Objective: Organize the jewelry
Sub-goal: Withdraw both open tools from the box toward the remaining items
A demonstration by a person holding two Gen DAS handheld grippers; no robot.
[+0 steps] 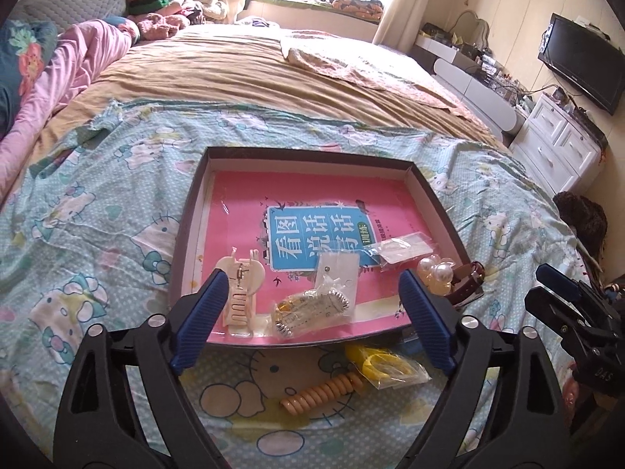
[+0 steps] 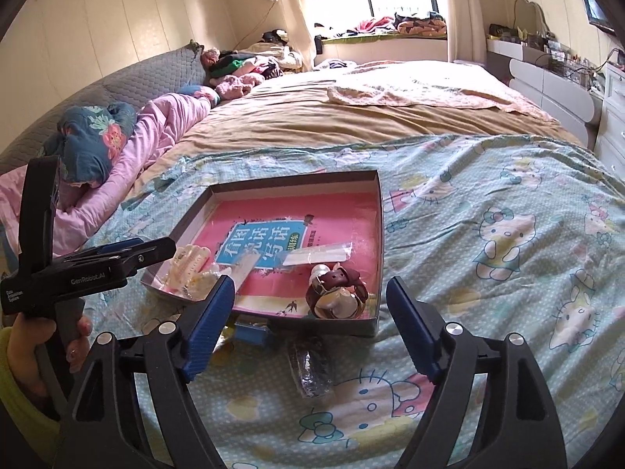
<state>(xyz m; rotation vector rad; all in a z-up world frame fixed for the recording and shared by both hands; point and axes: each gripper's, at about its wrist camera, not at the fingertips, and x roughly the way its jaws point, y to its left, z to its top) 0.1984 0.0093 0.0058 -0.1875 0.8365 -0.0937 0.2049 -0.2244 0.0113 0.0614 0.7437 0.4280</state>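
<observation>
a shallow dark-rimmed tray (image 1: 187, 211) sits on a hello kitty bedsheet (image 1: 97, 211), with a pink book lining its floor. already inside lie a cream claw hair clip (image 1: 241, 293), a bagged silver and amber bracelet (image 1: 312, 306), pearl beads (image 1: 435, 271) and a maroon-strapped wristwatch (image 2: 338, 293).

three pieces remain on the sheet just outside the tray's near wall: a tan spiral hair tie (image 1: 324, 389), a yellow piece in a clear bag (image 1: 384, 363), and a dark beaded piece in a clear bag (image 2: 310, 367).

the left gripper (image 1: 312, 316) is released, jaws wide, holding nothing. the spiral tie lies directly below and between its fingers, its long axis slanting from lower left to upper right, roughly across the jaw gap. the right gripper (image 2: 310, 326) is likewise spread and empty, hovering above the dark bagged piece, whose long axis runs away from the camera.

each hand looks nearest to its own item; the left is likely better placed for the spiral tie and yellow bag.
</observation>
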